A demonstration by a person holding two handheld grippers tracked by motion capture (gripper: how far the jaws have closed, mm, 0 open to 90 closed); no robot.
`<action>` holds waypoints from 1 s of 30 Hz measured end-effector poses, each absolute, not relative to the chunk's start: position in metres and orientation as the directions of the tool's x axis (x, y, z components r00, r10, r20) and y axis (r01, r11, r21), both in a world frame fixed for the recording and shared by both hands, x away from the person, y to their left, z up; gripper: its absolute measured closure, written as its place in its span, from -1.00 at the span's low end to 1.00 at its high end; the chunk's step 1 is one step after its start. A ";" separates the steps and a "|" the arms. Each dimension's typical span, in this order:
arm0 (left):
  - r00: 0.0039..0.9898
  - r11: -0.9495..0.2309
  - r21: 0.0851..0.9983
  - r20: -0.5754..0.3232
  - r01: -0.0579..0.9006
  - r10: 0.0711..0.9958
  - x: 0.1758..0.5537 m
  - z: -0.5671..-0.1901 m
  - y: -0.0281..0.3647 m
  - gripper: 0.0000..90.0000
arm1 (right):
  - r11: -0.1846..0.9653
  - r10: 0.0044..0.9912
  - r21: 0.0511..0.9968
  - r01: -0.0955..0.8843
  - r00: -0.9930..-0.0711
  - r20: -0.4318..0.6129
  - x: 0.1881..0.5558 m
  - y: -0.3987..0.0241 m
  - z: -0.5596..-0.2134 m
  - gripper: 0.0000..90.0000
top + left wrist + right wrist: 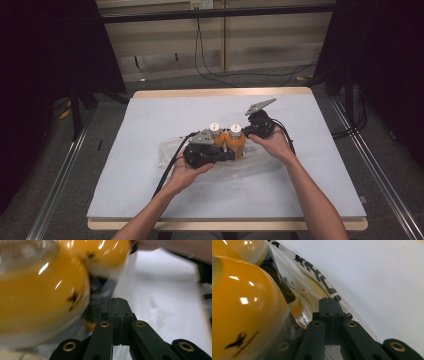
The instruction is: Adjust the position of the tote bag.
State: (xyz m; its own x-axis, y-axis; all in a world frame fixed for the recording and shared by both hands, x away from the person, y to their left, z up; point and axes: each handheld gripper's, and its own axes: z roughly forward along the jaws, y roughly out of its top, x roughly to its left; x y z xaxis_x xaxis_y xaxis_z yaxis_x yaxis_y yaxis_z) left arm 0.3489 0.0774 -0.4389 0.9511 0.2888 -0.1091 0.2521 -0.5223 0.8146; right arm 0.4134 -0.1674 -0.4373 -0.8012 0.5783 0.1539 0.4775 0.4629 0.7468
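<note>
Two orange bottles with white caps (214,127) (234,128) stand side by side on a clear plastic bag (252,162) at the middle of the table. My left gripper (227,150) comes at them from the left, my right gripper (246,137) from the right. In the left gripper view the jaws (117,300) are pressed together beside a blurred orange bottle (37,302), with bag film (150,312) at their tips. In the right gripper view the jaws (329,299) are shut on the bag's black-printed edge (317,277), next to a bottle (244,310).
The table (150,115) has a white cover and a wooden rim. Cables (170,165) trail from both grippers across it. Dark stands and floor cables surround the table. A person's hand (175,245) shows at the top right of the left gripper view.
</note>
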 end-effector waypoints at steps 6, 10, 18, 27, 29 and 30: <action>0.953 -0.517 0.822 -0.097 0.240 0.287 0.350 -0.449 0.075 1.00 | 0.462 0.585 0.733 0.500 -0.793 0.172 0.418 -0.165 -0.445 1.00; 0.949 -0.527 0.815 -0.084 0.240 0.303 0.351 -0.455 0.072 1.00 | 0.460 0.586 0.729 0.507 -0.790 0.180 0.419 -0.165 -0.449 1.00; 0.949 -0.557 0.793 -0.081 0.247 0.306 0.351 -0.467 0.071 1.00 | 0.452 0.590 0.704 0.548 -0.776 0.225 0.426 -0.163 -0.461 1.00; 0.947 -0.593 0.768 -0.055 0.242 0.316 0.344 -0.474 0.075 1.00 | 0.471 0.604 0.664 0.580 -0.761 0.236 0.433 -0.161 -0.475 1.00; 0.948 -0.603 0.761 -0.050 0.239 0.314 0.342 -0.477 0.075 1.00 | 0.470 0.611 0.659 0.587 -0.755 0.237 0.433 -0.161 -0.477 1.00; 0.949 -0.606 0.762 -0.036 0.229 0.313 0.340 -0.478 0.075 1.00 | 0.470 0.612 0.657 0.589 -0.754 0.238 0.434 -0.160 -0.478 1.00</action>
State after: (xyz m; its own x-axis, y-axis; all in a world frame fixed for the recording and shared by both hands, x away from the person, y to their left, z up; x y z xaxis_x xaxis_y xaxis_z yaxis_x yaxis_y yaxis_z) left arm 0.3402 0.0747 -0.4784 0.9491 0.3131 -0.0357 0.2286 -0.6060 0.7619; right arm 0.4337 -0.1600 -0.4781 -0.7537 0.6125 0.2381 0.5894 0.4698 0.6572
